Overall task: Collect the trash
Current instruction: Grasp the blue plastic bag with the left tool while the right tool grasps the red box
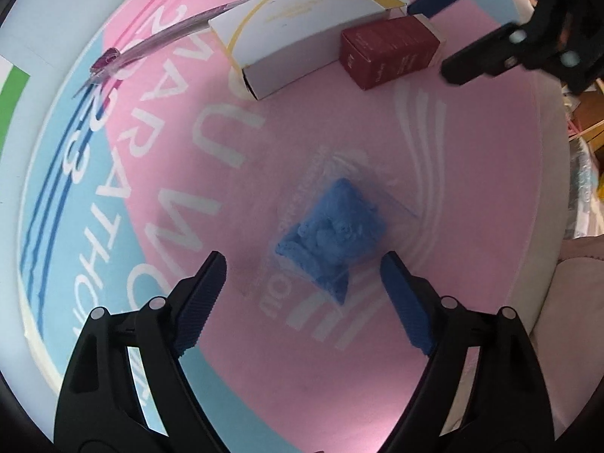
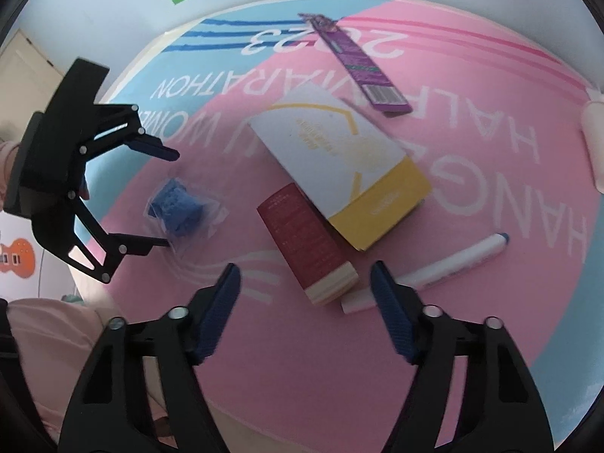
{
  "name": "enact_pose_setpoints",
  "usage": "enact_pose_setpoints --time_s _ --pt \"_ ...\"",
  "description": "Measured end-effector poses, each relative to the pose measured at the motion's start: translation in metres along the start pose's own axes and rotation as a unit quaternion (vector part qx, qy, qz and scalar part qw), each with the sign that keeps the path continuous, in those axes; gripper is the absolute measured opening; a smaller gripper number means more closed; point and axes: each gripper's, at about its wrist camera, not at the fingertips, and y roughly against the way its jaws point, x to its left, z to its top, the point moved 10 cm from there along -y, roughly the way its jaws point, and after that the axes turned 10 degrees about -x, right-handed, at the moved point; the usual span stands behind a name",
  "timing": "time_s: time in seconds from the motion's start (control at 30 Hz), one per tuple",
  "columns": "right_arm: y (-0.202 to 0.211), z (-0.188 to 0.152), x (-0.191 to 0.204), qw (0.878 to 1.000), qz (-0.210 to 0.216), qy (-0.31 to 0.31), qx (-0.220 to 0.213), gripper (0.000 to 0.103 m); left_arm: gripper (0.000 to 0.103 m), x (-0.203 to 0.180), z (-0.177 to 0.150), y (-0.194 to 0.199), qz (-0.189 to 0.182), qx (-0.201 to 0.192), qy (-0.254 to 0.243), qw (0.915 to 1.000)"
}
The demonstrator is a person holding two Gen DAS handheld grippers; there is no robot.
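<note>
While the left gripper is hanging wide over a clear-wrapped blue cloth wad mid-mat, the right gripper is gaping, empty, above a dark-red carton.

A: What is reading clearly on the pink and blue mat?

B: "2023" and "MARATHON" are showing in white letters, upside down in the right wrist view, and "HALF" is standing near the far edge.

A: Anything on the boxes?

B: The white and yellow box and the dark red box are carrying print, but it is staying too small to read. The purple wrapper is showing a barcode only.
</note>
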Motion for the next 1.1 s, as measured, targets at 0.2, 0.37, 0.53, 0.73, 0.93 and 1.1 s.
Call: enact_pose_setpoints --time_s 0.2,0.37,0.53,0.73,0.93,1.1 --pt "-0.016 0.0 0.004 1.0 0.001 0.006 0.017 0.035 0.071 0.007 0.003 -0.002 -0.034 -0.01 0.002 0.9994" --pt "-0.014 -0.002 0.009 0.999 0.009 0.02 0.027 0.03 0.036 0.004 0.012 0.004 -0.048 -0.022 -0.012 0.9985" --pt "-0.002 -0.001 0.012 0.999 0.019 0.016 0.022 0.029 0.035 0.007 0.013 0.006 -0.037 -0.019 -0.008 0.9991" --pt "0.013 0.0 0.016 0.999 0.032 0.011 0.006 0.029 0.035 0.012 0.022 0.015 -0.02 -0.023 -0.014 0.9994" --pt "0.032 -0.006 0.017 0.999 0.04 0.004 -0.021 0.029 0.035 -0.013 0.033 0.037 -0.013 -0.029 -0.026 0.9992" --pt "0.055 -0.017 0.007 0.998 0.029 -0.013 -0.046 0.029 0.035 -0.033 0.048 0.045 -0.004 -0.032 -0.05 0.9982"
